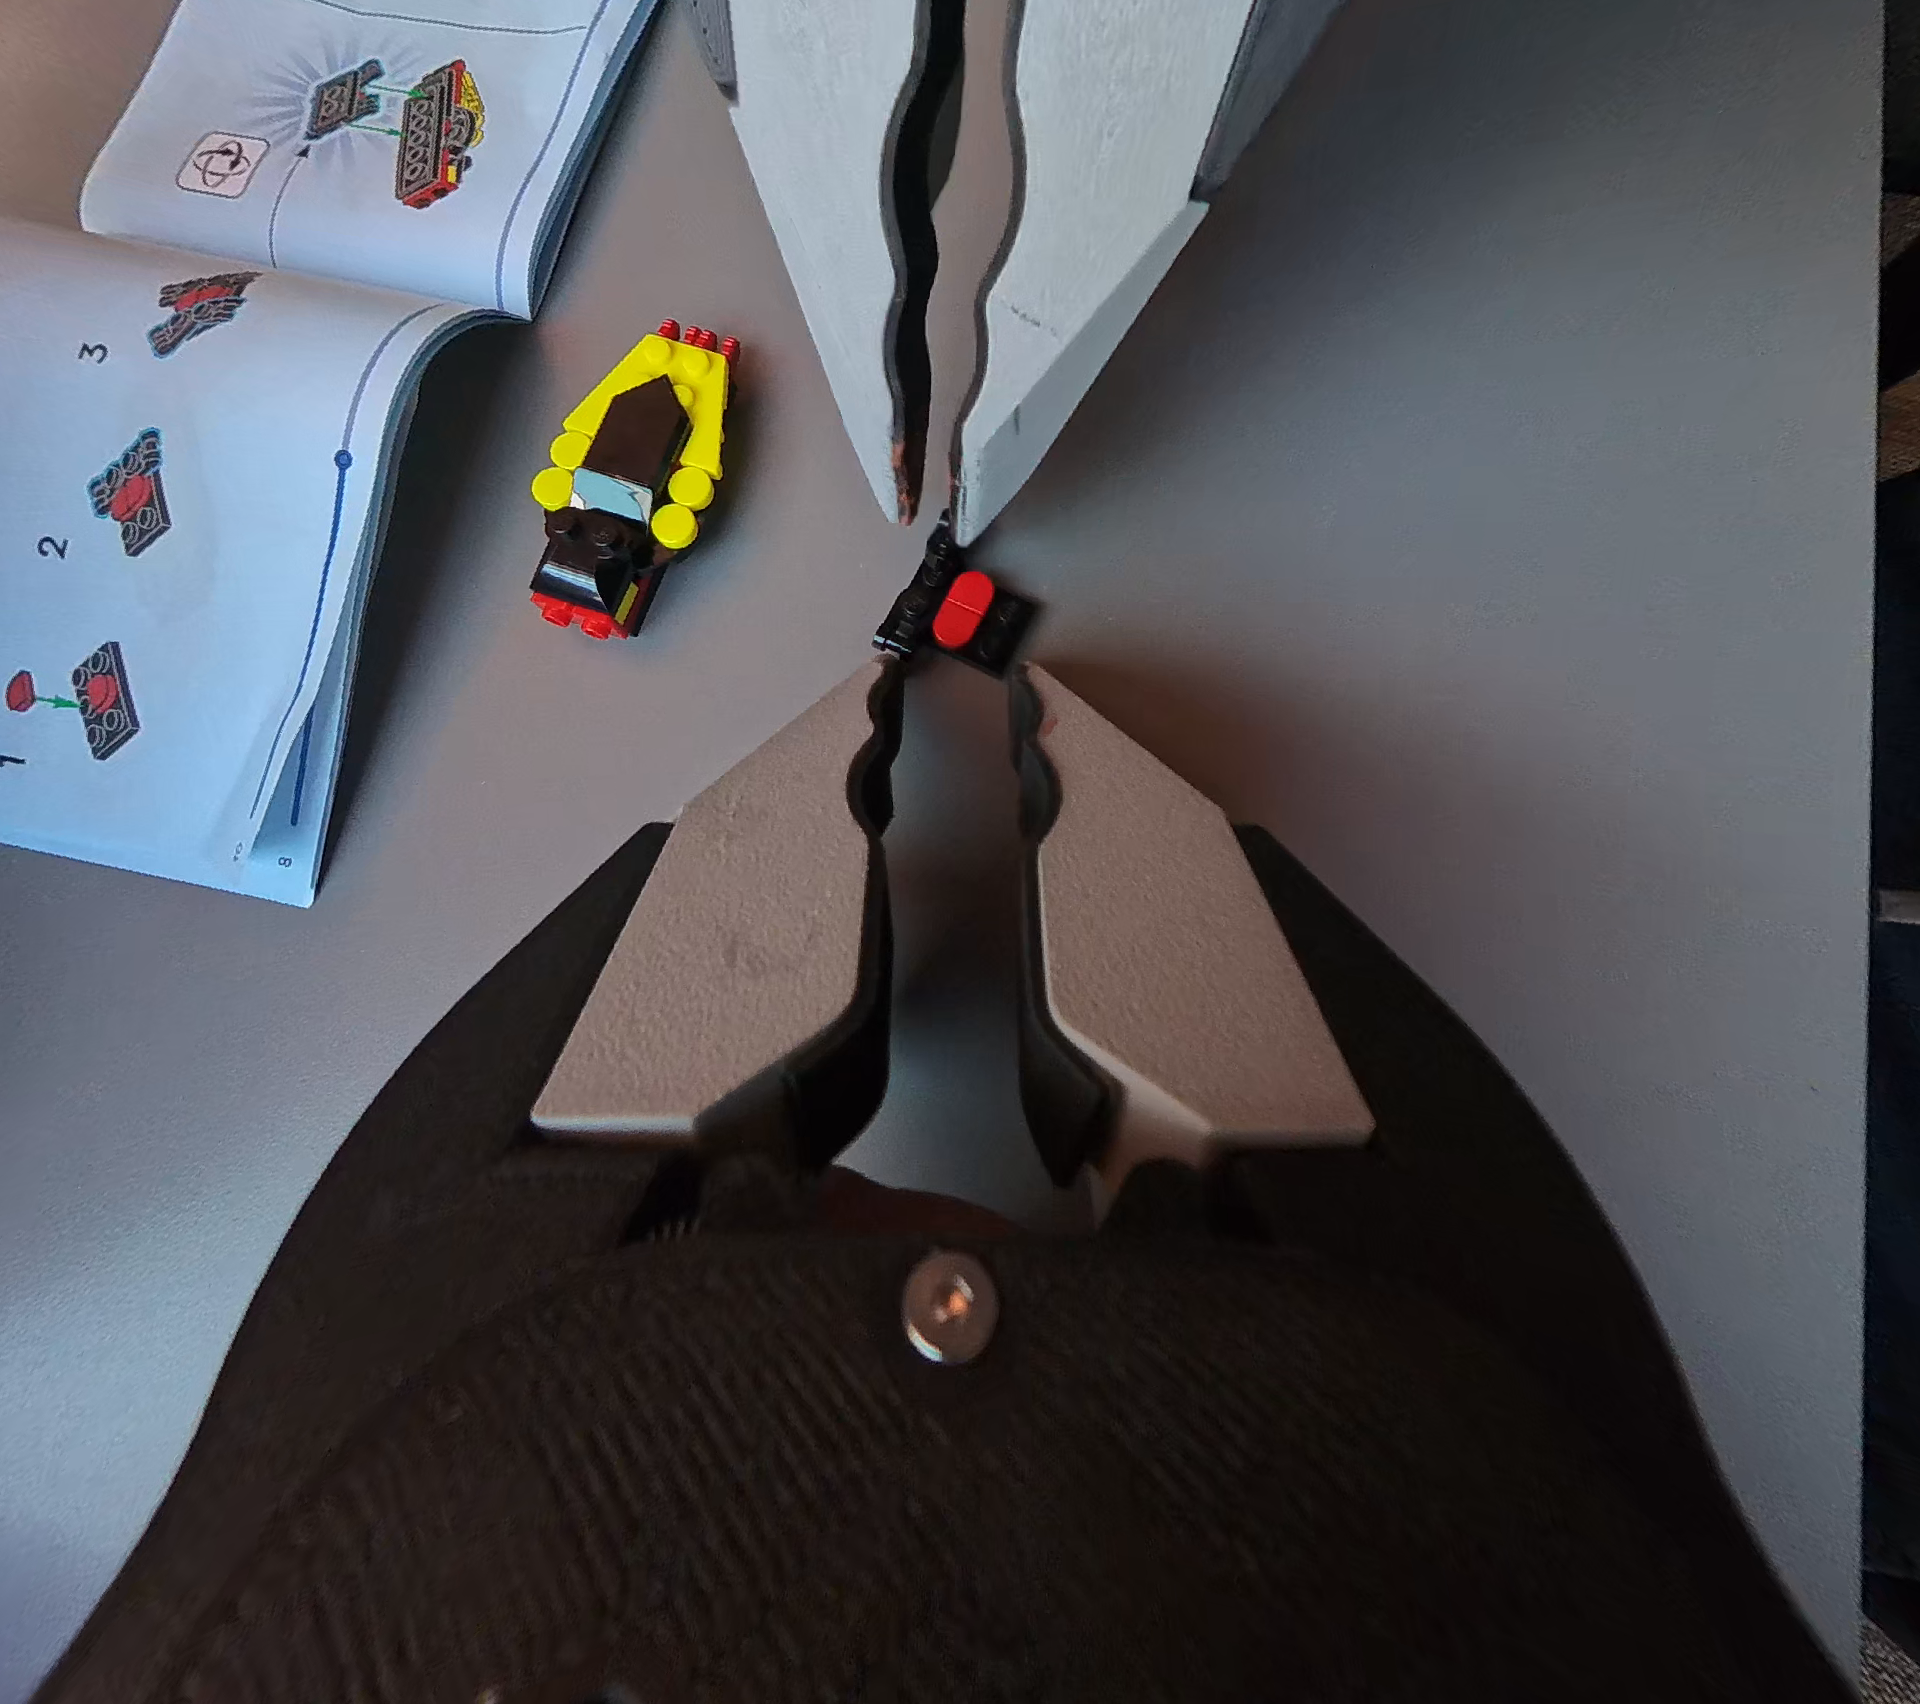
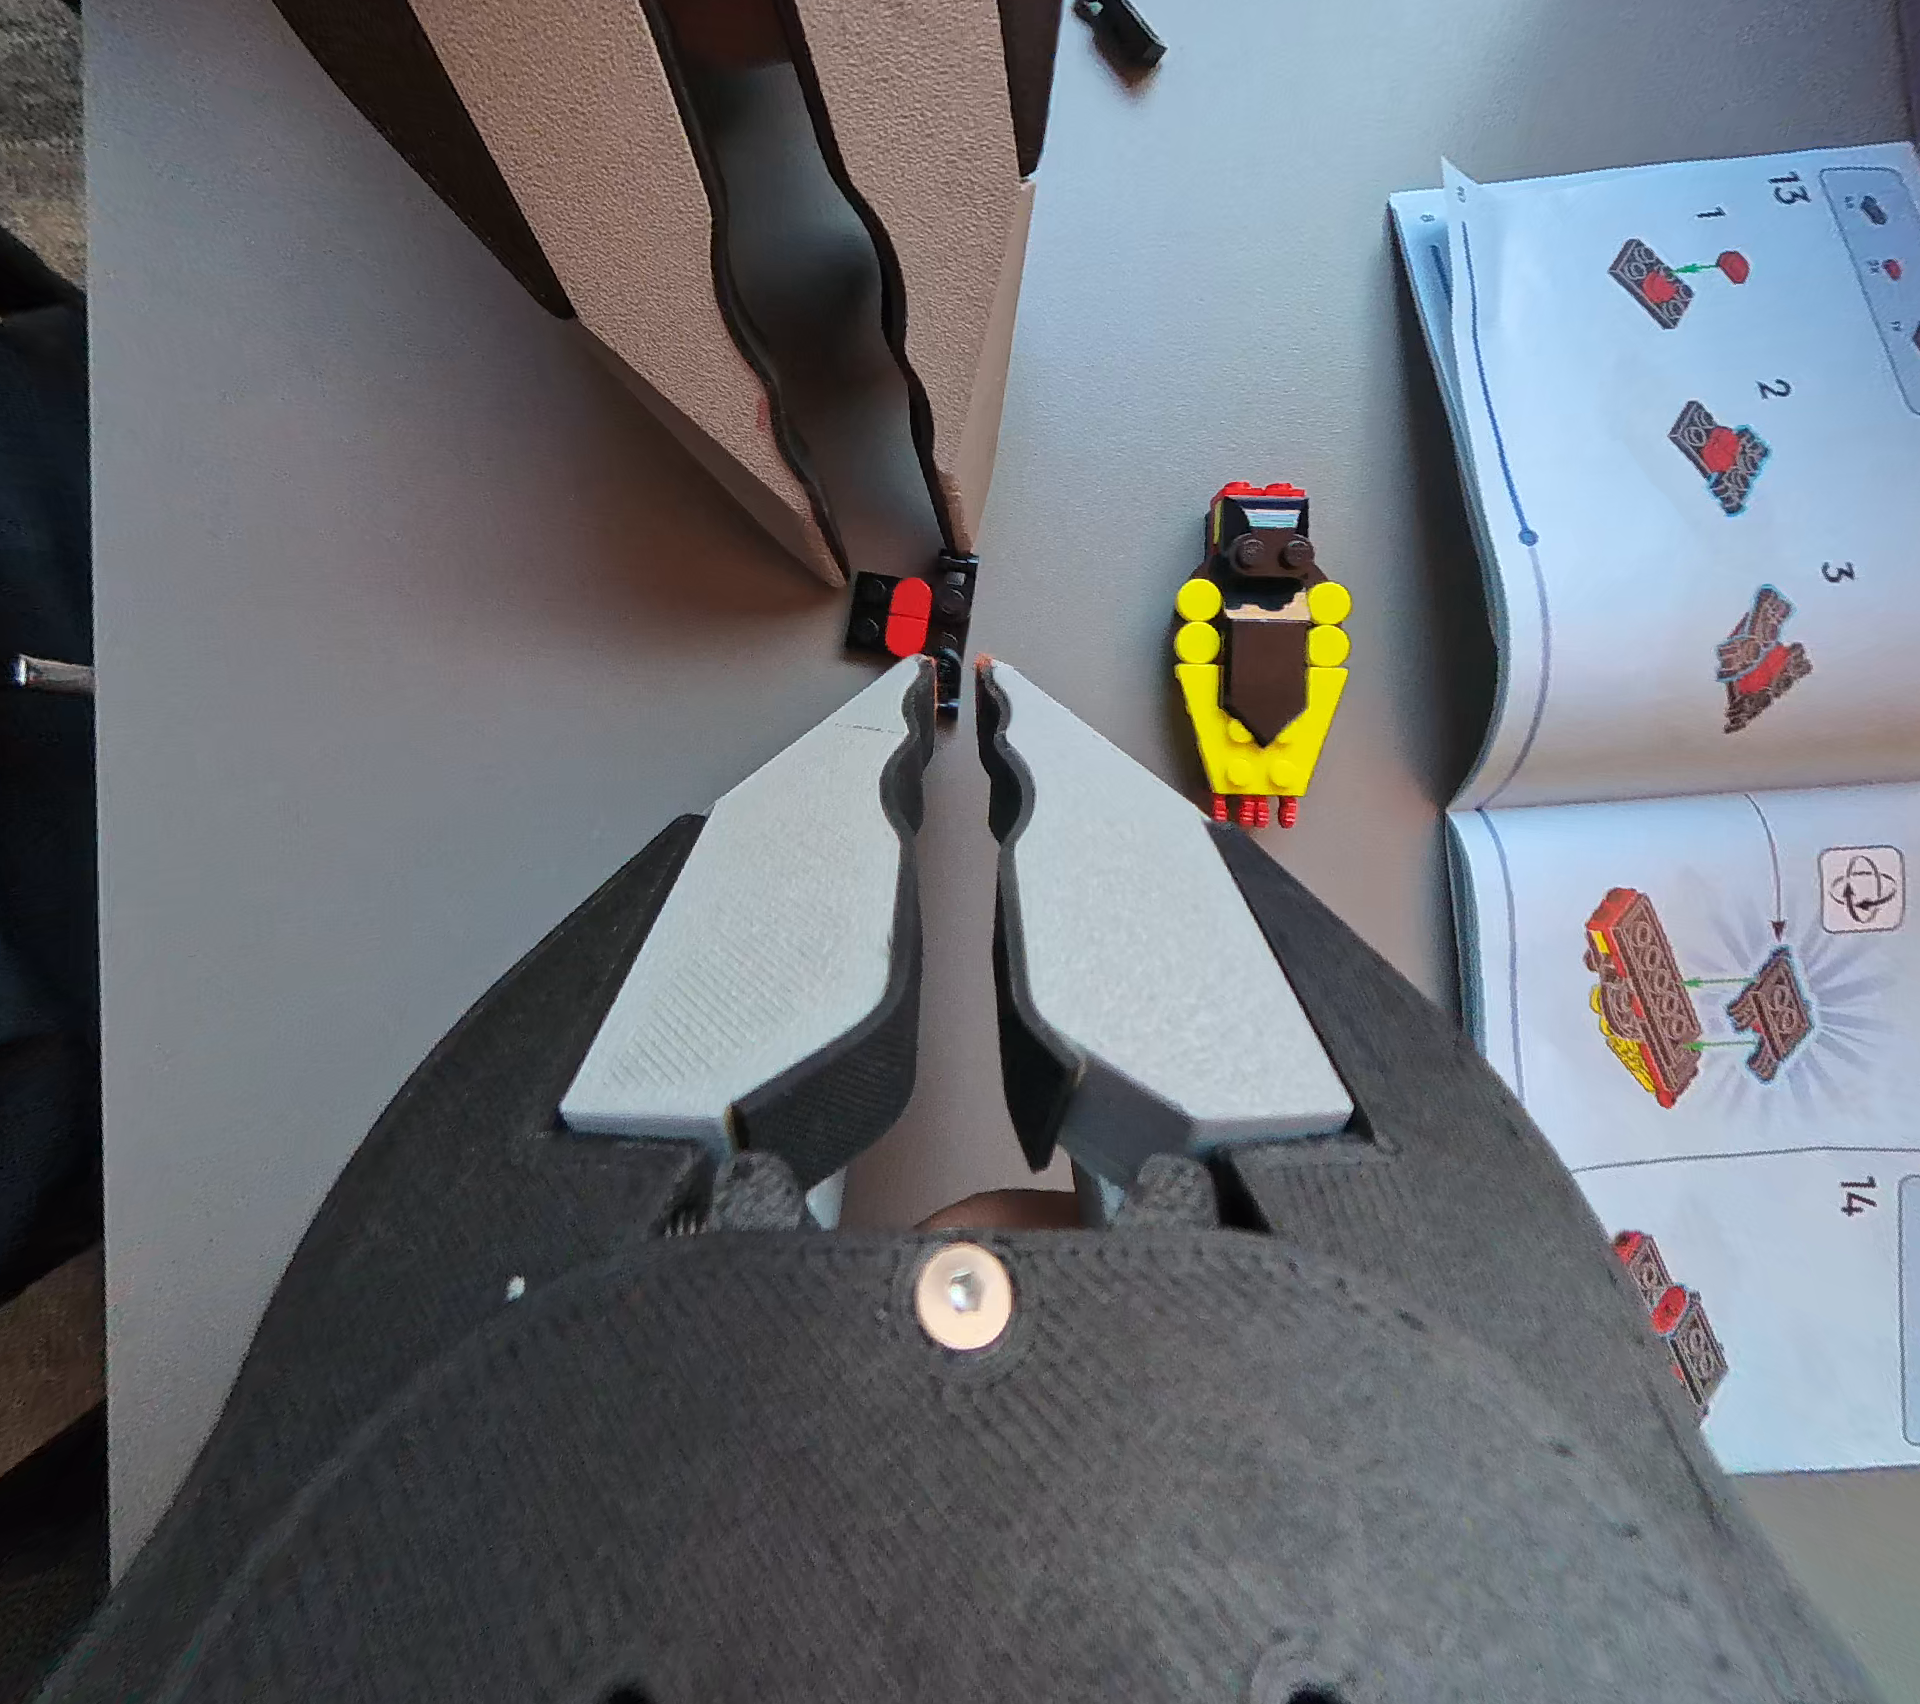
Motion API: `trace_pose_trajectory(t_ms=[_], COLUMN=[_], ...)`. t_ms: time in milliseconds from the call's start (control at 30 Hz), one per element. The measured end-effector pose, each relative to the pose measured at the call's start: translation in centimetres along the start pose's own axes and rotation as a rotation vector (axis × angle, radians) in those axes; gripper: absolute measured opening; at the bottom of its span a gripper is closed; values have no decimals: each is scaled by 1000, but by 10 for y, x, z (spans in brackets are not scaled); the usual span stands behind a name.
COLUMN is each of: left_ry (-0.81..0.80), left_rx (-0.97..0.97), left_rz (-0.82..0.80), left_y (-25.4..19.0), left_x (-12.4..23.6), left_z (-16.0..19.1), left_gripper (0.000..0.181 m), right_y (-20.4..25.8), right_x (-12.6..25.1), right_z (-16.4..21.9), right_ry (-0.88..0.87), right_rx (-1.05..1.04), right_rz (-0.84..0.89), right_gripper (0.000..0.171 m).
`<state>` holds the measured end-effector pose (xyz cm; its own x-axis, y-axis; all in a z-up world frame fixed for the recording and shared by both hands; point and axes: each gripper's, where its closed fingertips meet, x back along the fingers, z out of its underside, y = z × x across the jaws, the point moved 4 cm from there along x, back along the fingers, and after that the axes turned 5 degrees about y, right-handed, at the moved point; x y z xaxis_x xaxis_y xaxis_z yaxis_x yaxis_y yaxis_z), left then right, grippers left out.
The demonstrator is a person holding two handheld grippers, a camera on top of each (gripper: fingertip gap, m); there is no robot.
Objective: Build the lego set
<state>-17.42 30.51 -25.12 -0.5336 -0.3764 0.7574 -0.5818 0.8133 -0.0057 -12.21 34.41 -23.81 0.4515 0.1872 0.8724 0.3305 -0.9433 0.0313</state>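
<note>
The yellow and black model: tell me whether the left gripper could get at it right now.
Probably yes. The yellow and black model lies alone on the table, nothing between it and the left gripper, whose fingers look empty beside the small black and red assembly.

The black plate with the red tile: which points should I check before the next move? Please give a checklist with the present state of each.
1. Right gripper holds the small black piece: ok, pinched between its tips.
2. Left gripper grips the black plate: cannot tell; its tips sit at the plate's edge.
3. Red tile seated on the plate: ok.
4. Small black piece joined to the plate: cannot tell; they touch.
5. Yellow model apart from both grippers: ok.
6. Instruction booklet open: ok.
</note>
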Motion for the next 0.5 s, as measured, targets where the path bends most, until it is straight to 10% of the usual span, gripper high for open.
trace_pose_trajectory(t_ms=[500], left_ry=[-3], left_rx=[-2], left_rz=[5], left_y=[-1], left_x=[0], left_z=[0], left_gripper=[17], right_y=[2], right_x=[-4], right_z=[-1], right_ry=[10], right_rx=[33], right_rz=[12], right_gripper=[0])
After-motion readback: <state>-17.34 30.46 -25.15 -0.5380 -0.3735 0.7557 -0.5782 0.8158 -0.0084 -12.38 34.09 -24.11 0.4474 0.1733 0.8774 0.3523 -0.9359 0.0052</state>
